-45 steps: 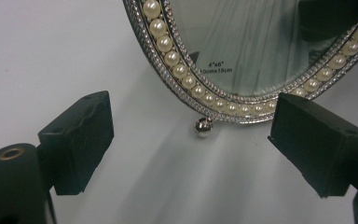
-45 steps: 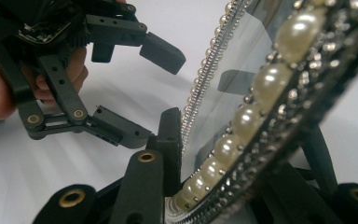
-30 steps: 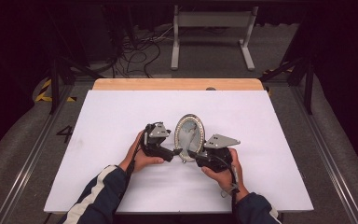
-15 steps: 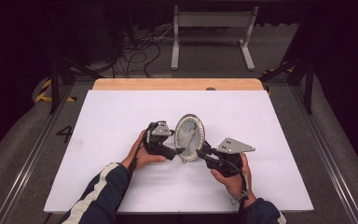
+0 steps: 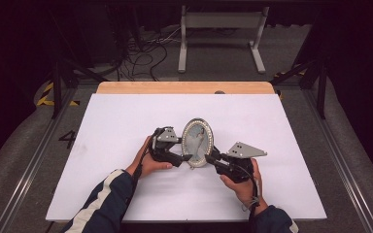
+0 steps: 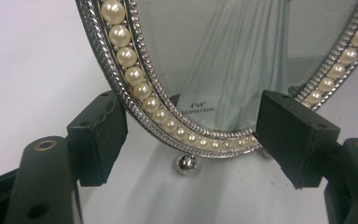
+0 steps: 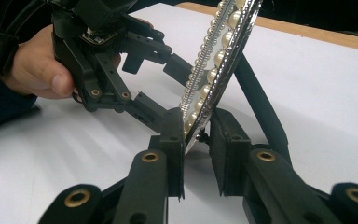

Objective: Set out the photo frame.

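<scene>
Standing upright mid-bench [image 5: 126,121], long axis vertical, the oval pearl frame [image 5: 197,142] is flanked by both tools. Its lower edge is being clenched by the right tool [image 7: 196,140], while the left tool [image 6: 191,140], jaws just closing, straddles the rim unpressed.

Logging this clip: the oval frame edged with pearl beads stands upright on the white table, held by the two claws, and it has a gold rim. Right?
Not quite: the frame has a silver rim, not gold, as the left gripper view shows. It does stand upright on the white table.
</scene>
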A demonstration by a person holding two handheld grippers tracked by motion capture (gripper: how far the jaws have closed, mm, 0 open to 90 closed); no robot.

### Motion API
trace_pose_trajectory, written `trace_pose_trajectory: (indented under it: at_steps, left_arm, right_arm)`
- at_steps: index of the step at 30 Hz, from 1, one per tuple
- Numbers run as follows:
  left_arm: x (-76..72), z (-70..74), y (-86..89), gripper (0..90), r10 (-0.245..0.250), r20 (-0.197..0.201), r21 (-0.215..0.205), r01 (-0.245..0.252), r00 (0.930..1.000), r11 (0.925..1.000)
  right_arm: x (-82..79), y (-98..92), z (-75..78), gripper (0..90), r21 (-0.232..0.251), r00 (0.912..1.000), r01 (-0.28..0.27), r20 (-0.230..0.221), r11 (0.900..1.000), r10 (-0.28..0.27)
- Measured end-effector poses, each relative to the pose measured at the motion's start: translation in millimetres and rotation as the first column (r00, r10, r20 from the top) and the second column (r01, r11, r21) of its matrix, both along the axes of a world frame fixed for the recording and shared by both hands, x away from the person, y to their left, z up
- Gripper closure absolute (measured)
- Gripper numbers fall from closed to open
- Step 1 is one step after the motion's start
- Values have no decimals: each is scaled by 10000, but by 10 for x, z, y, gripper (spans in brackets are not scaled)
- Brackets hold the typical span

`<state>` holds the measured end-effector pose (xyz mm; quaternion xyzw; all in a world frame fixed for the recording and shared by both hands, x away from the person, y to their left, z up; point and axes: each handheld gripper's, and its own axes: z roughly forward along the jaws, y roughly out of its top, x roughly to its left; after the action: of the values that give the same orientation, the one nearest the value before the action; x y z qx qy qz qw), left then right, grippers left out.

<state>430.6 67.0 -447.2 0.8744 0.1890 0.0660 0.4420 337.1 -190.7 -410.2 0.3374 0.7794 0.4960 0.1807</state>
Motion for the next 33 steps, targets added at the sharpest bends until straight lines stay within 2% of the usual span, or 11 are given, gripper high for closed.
trace_pose_trajectory:
  at_steps: [5, 19, 23, 27, 30, 33]
  left_arm:
    - [-25, 24, 51, 251, -54, -21, 166, 54, 10000, 9998]
    - [-66, 23, 125, 239, -158, -85, 271, 160, 9998, 9995]
    - [-61, 26, 118, 207, -32, 11, 132, 32, 10000, 9999]
    - [-46, 41, 124, 187, 267, 191, -69, -266, 9995, 9996]
    - [-34, 62, 136, 186, 537, 210, -380, -528, 9983, 9979]
    - [-27, 80, 138, 194, 862, 135, -695, -851, 9962, 9939]
  right_arm:
    - [19, 0, -1, 761, -15, 10000, 57, 19, 10000, -57]
    - [126, 0, -10, 765, -23, 9990, 437, 105, 9990, -436]
    - [126, 1, -14, 761, 14, 9988, 461, 140, 9989, -461]
    - [114, -2, -18, 631, -116, 9978, 632, 219, 9979, -629]
    - [101, -30, -9, 622, -21, 9974, 685, 225, 9976, -684]
    - [80, -58, 6, 648, 73, 9963, 744, 430, 9972, -747]
